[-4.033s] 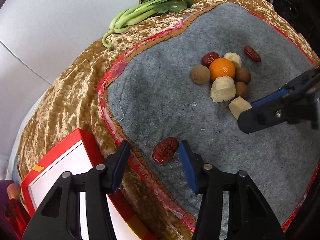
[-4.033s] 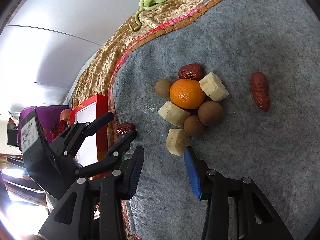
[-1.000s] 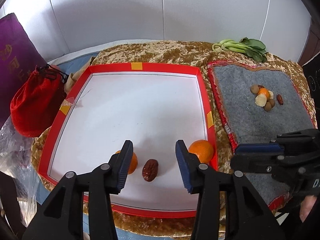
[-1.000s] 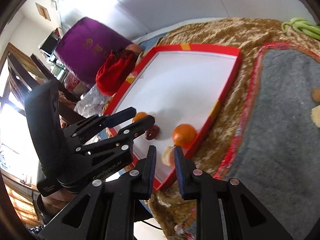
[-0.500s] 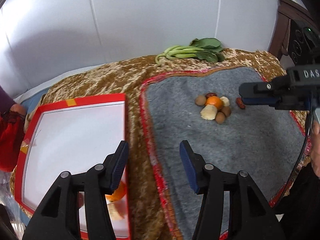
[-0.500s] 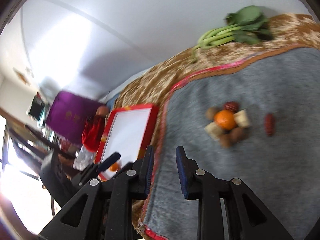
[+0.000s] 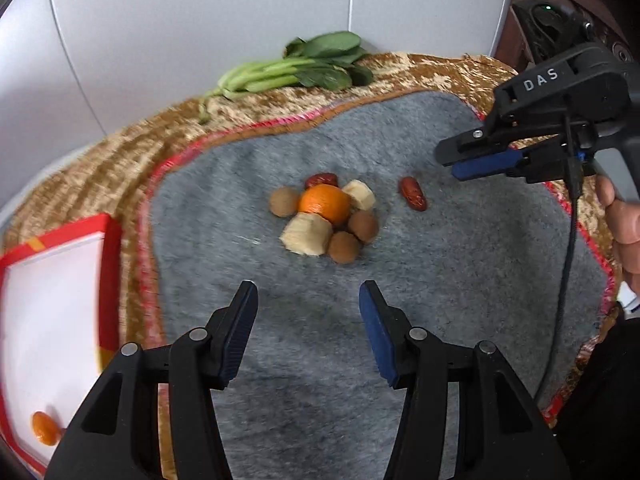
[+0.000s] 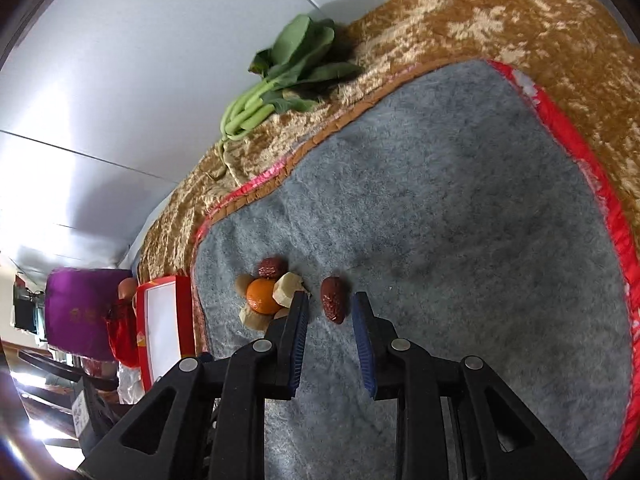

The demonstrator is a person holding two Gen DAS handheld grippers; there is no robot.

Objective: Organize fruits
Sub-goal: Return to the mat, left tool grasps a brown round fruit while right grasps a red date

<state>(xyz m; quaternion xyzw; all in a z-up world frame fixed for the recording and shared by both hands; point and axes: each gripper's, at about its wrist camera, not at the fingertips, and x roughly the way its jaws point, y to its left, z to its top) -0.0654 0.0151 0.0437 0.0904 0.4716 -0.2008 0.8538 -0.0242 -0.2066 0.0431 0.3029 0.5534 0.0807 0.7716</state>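
My left hand-held gripper [image 7: 306, 296] hangs over the grey mat [image 7: 460, 264] with its jaws apart and nothing between them; they have just been opening a little wider. Just ahead of it sits the fruit pile: an orange [image 7: 325, 202] in the middle, pale cut chunks [image 7: 307, 234] and small brown round fruits [image 7: 343, 246] touching it, and a dark red date [image 7: 322, 179] at the far side. A second red date [image 7: 413, 199] lies alone on the mat, near the pile's right side. My right hand-held gripper [image 8: 329, 300] points down at that lone date, its jaws only narrowly parted and empty, the date not yet gripped. At the left, the red-rimmed white tray [image 7: 110, 264] holds another orange [image 7: 43, 428]. Leafy greens [image 7: 296, 69] lie on the gold cloth [image 7: 120, 152] beyond the mat.
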